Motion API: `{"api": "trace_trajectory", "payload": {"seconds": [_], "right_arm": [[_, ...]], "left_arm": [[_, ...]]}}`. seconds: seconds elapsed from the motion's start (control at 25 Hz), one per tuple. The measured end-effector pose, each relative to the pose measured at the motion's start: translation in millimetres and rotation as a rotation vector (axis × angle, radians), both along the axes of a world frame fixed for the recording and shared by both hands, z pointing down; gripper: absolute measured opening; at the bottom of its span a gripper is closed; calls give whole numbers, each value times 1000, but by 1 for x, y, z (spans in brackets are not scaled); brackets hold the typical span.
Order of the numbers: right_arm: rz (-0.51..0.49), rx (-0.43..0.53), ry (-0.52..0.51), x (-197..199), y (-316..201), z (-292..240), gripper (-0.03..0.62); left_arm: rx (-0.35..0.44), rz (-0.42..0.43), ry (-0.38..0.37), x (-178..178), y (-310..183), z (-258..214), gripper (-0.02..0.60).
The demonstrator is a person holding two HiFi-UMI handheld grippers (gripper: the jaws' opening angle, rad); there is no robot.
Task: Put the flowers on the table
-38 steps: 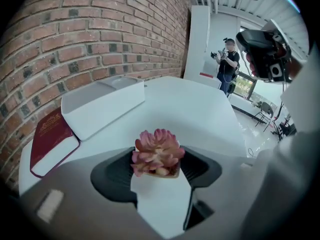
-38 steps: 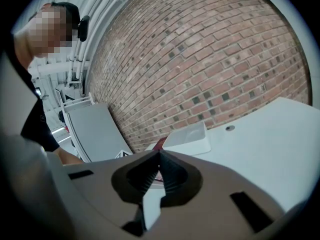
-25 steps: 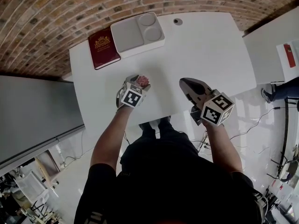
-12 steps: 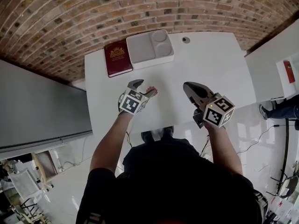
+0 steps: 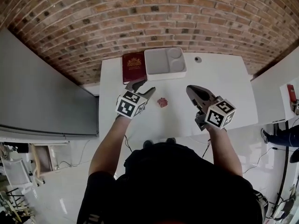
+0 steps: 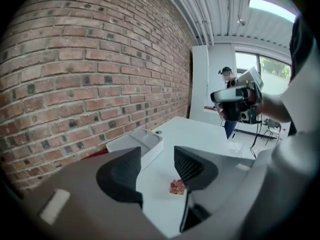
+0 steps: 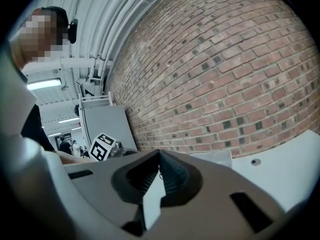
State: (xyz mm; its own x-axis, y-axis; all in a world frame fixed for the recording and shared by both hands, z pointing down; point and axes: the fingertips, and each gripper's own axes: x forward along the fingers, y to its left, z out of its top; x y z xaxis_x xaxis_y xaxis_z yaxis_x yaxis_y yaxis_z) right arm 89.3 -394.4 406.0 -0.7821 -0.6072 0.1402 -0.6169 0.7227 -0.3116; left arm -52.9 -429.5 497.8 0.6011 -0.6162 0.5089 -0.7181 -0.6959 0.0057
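So the small pinkish-red flower head (image 5: 162, 102) is lying on the white rectangular table (image 5: 219, 83), just past the left claw (image 5: 143, 88)'s tips, over on its right-jaw side and touching neither jaw; that claw's jaws are spread with nothing between them, and they're closing; straight ahead of it sits a white plastic compartment tray (image 5: 164, 64), with a dark red hardcover book (image 5: 133, 62) just beside the tray, off to the claw's left; the right claw (image 5: 190, 88) hovers on the flower's other side, jaws pressed together at the tips, pinching nothing.
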Motion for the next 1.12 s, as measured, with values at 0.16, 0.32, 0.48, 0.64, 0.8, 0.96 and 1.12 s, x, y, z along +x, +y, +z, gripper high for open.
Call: {"api": "trace_trajectory", "payload": {"seconds": [0.16,0.32,0.48,0.64,0.8,0.96,1.12], "right_arm": [[-5,34,-10,-7,-7,-13,9],[-50,63,-25,-18,-2,-26,10],[-73,74,-48,-22,2,-32,9],[-88,99,-45,-24,6,-36,9],[-109,145,-14,-24,14,-36,9],[-104,163,2,-22,17,-39,9],[-62,155,-3,-13,14,-36,9]], "left_arm": [[57,-74,90,-24,2,-39,136],[136,-132,139,-41,11,-71,94],[188,-206,201,-54,18,-89,77],[221,-261,197,-65,22,-93,18],[237,-294,225,-74,24,-96,11],[225,-316,258,-78,23,-97,9],[215,-311,261,-74,25,-95,9]]}}
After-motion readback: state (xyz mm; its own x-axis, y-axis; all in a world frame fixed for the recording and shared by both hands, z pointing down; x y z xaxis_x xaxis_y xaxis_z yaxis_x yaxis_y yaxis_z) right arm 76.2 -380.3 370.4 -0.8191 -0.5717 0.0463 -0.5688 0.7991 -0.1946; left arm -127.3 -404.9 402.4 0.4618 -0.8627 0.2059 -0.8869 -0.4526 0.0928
